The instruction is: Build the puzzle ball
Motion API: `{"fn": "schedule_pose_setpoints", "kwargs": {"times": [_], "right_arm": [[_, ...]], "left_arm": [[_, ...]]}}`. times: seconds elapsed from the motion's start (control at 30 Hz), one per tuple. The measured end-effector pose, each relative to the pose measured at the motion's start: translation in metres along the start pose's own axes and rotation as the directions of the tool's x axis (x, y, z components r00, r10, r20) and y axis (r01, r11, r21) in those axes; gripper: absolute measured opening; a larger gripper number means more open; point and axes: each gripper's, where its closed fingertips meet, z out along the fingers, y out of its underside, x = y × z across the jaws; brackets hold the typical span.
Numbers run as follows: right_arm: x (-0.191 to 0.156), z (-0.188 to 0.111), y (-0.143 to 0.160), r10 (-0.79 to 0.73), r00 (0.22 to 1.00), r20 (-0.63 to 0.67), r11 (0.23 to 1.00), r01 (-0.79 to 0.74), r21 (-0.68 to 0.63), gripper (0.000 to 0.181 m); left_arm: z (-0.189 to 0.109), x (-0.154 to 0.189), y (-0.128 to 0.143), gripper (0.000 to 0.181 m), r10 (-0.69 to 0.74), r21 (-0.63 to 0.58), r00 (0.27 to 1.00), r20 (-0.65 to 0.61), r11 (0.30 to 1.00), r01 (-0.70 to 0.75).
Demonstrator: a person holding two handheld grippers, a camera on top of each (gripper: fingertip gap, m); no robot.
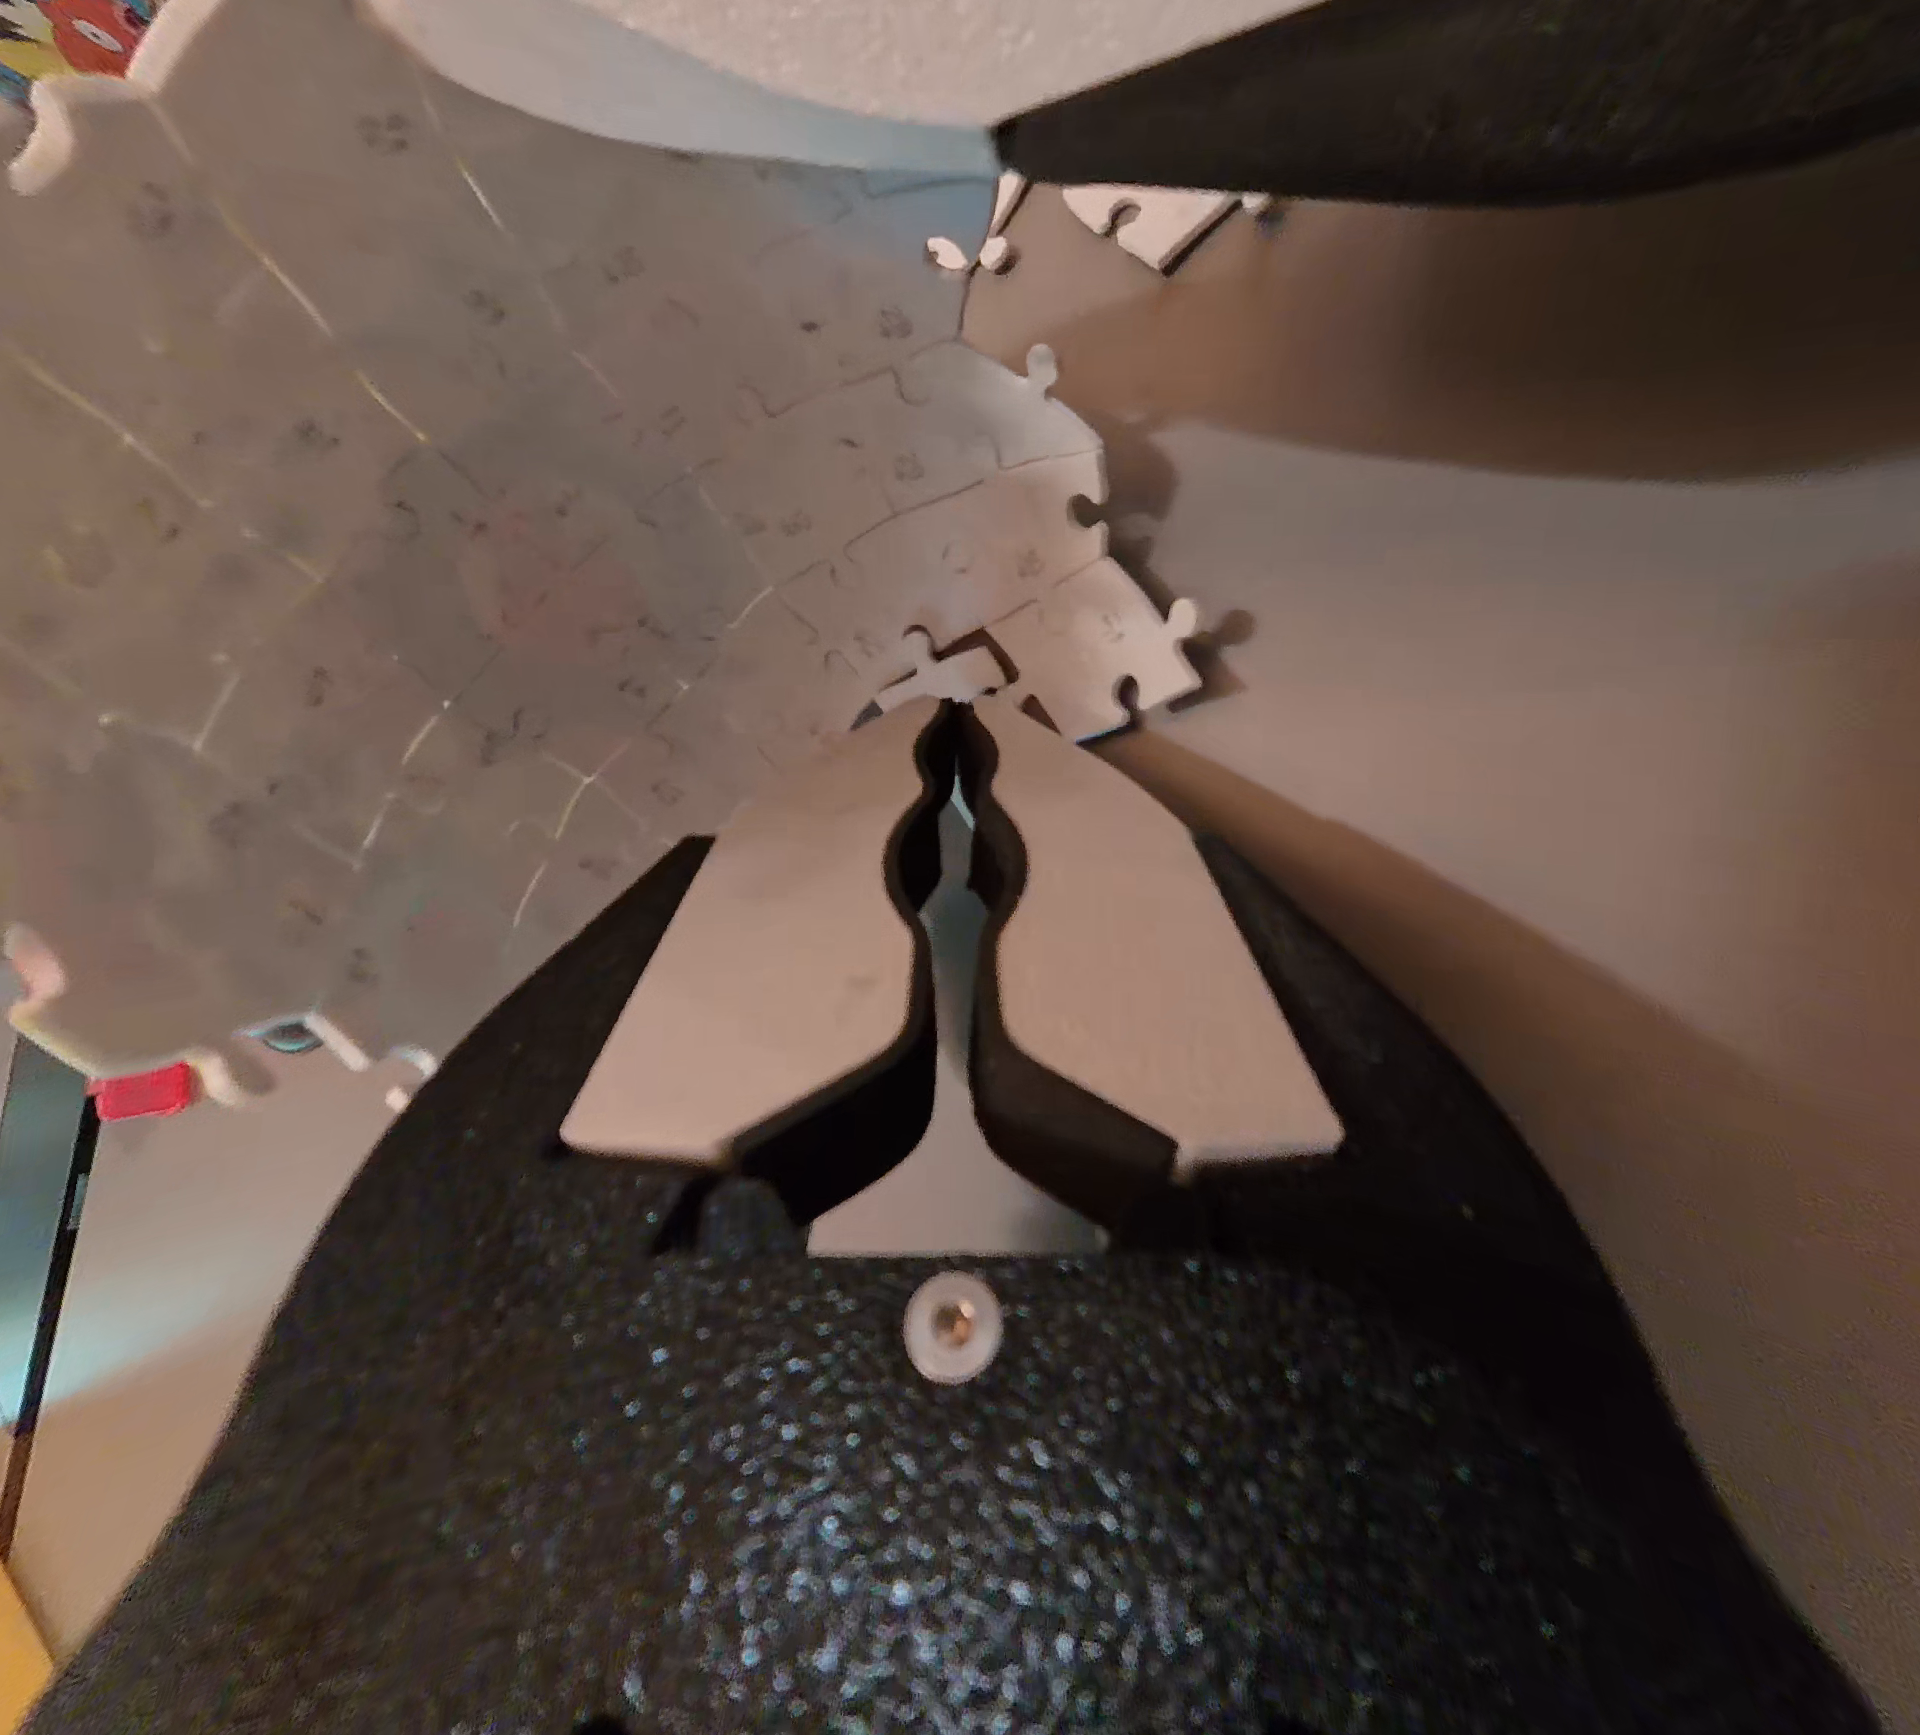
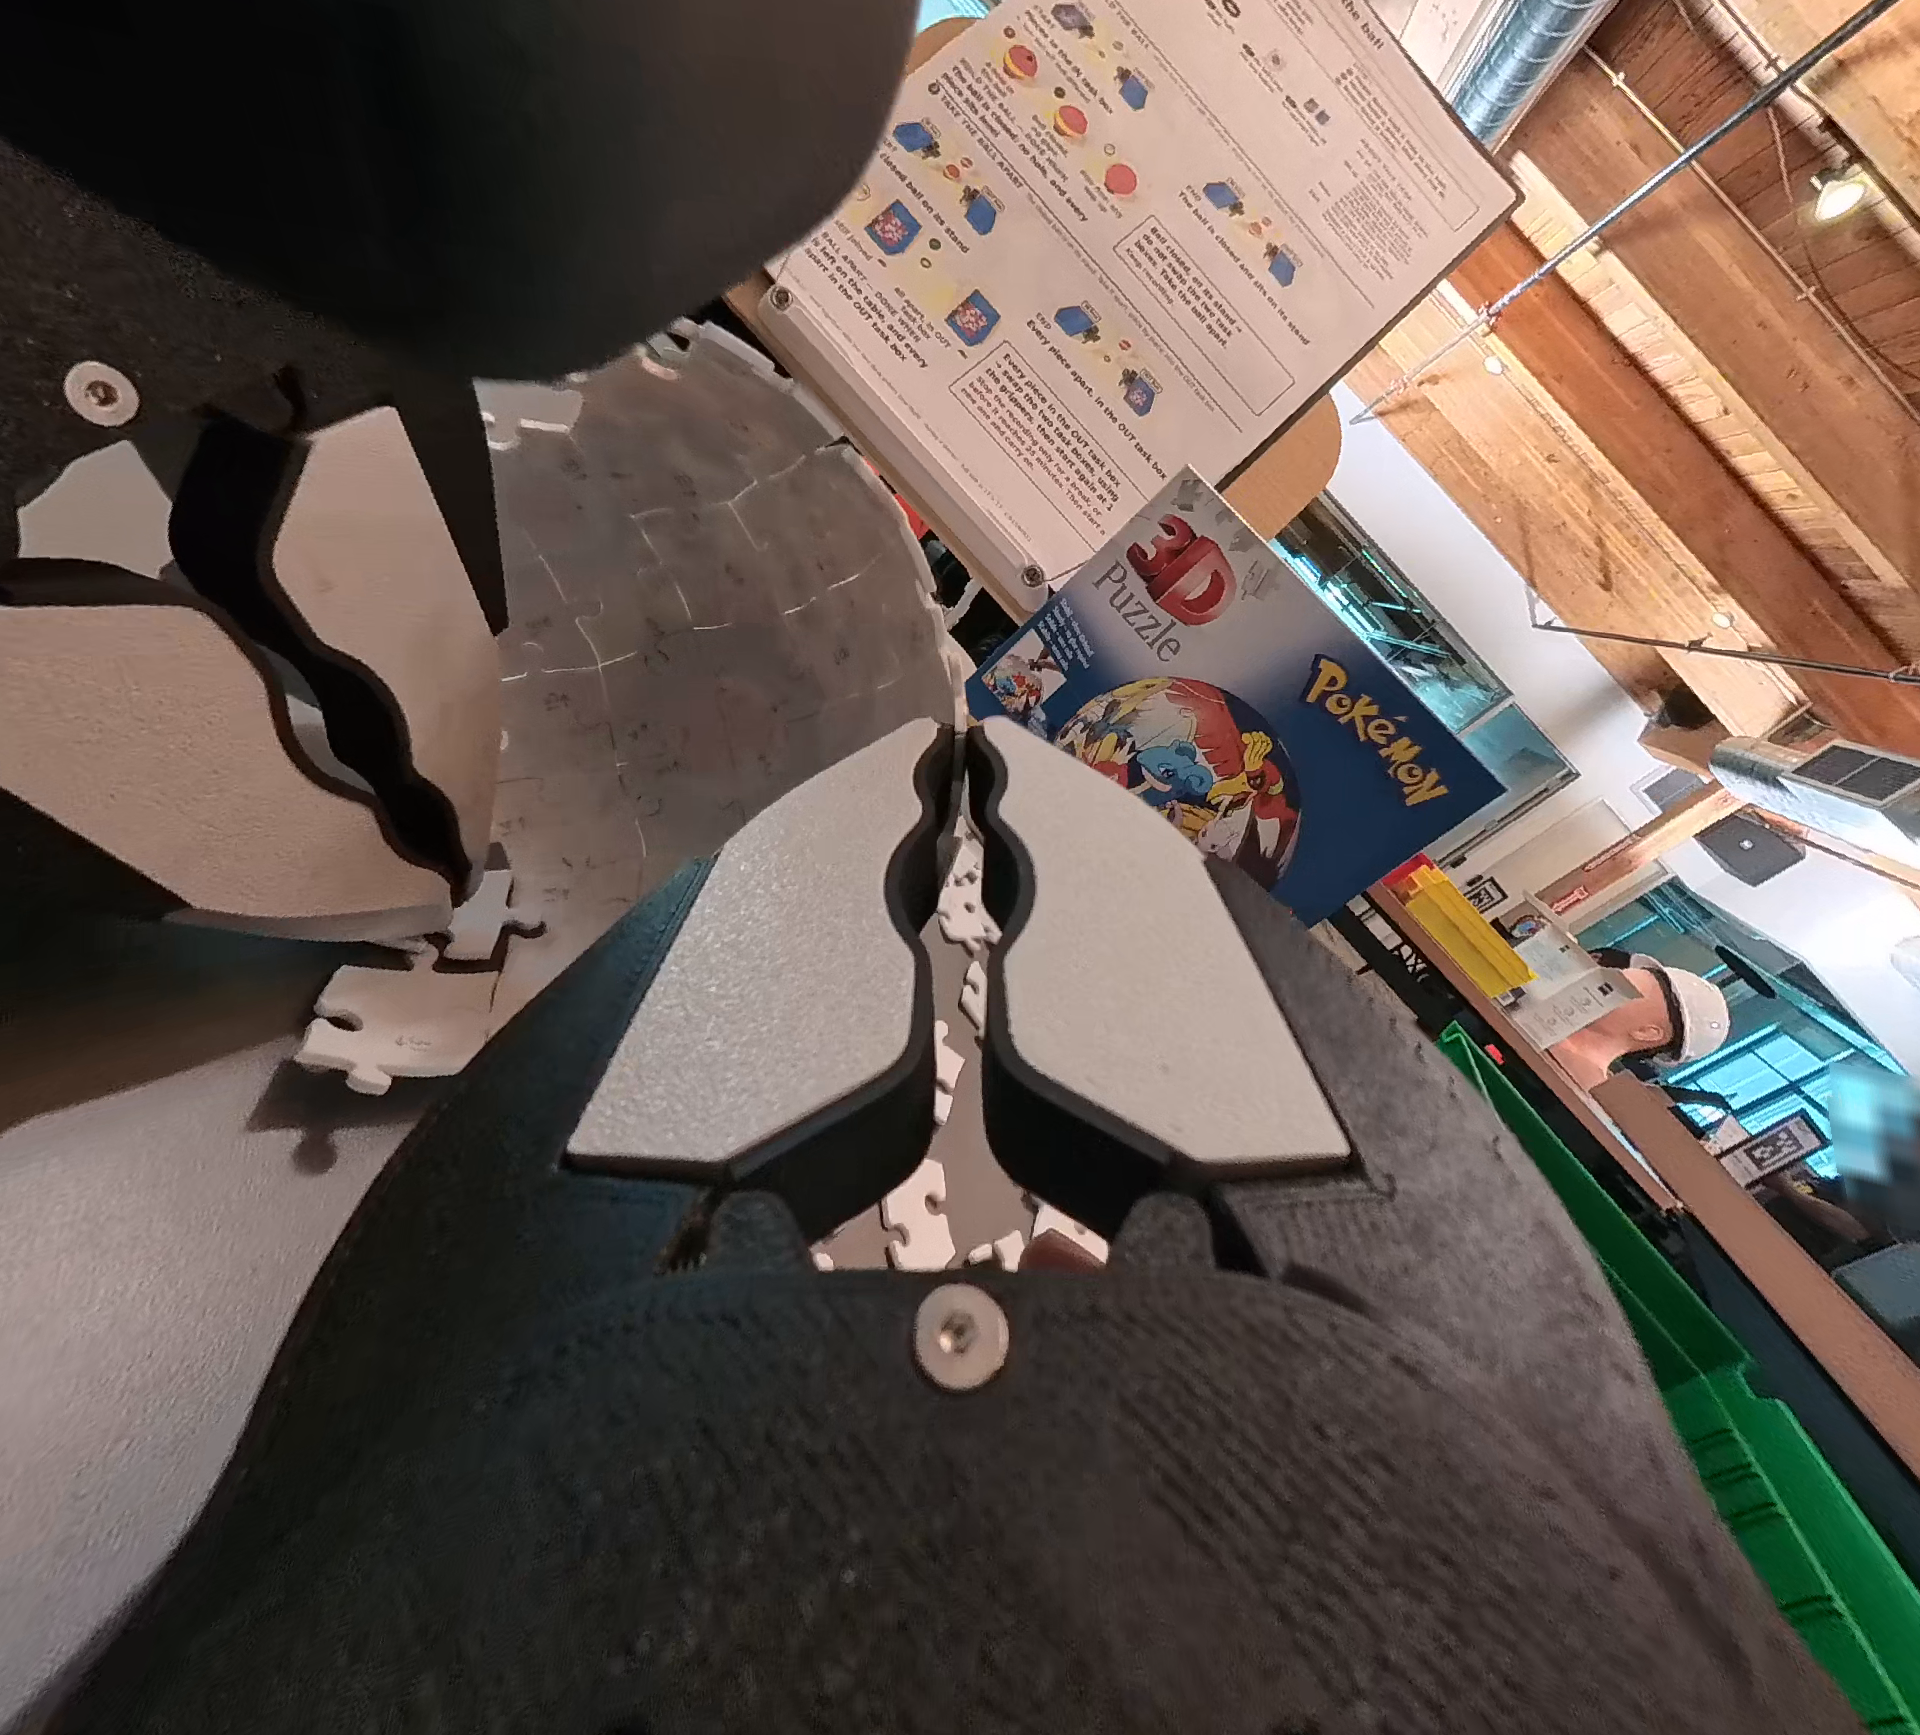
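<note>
Partly built puzzle ball [image 1: 436, 542], a curved grey-white shell of joined pieces seen from its inner side, held up between both tools. Left tool [image 1: 954, 717] clenched on a piece at the shell's lower edge. Right tool [image 2: 963, 735] clenched on the shell's rim. Loose pieces [image 2: 400, 1025] on the table [image 2: 125, 1290]. Blue puzzle box [image 2: 1236, 709] standing behind.

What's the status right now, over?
Left gripper shut on a puzzle piece at the shell's edge. Right gripper shut on the puzzle ball shell rim. Ball incomplete. Loose pieces below; nothing blocking.
</note>
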Motion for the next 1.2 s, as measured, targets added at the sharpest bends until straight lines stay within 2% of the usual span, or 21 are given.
{"fn": "schedule_pose_setpoints", "kwargs": {"times": [0.53, 0.8, 0.97, 1.2], "right_arm": [[-0.001, 0.0005, -0.0049, -0.009, 1.0, 0.004, 1.0, 0.009, 0.027, 0.002], [-0.002, 0.0005, -0.007, -0.014, 1.0, 0.007, 0.999, 0.014, 0.039, 0.002], [-0.0023, 0.0006, -0.0071, -0.013, 1.0, 0.009, 0.999, 0.012, 0.039, 0.002], [-0.0023, 0.0004, -0.008, -0.013, 1.0, 0.01, 0.999, 0.013, 0.044, 0.002]], "left_arm": [[-0.0008, 0.0021, -0.0001, 0.0, -0.035, -0.016, 0.999, -0.017, 0.999, 0.035], [-0.0007, 0.0008, 0.0016, 0.0, -0.17, -0.057, 0.985, 0.008, 0.984, 0.17], [-0.0014, 0.001, 0.0026, 0.0, -0.29, -0.081, 0.956, 0.048, 0.953, 0.293], [-0.0016, -0.0003, 0.0034, 0.0, -0.423, -0.074, 0.905, 0.031, 0.902, 0.424]]}}
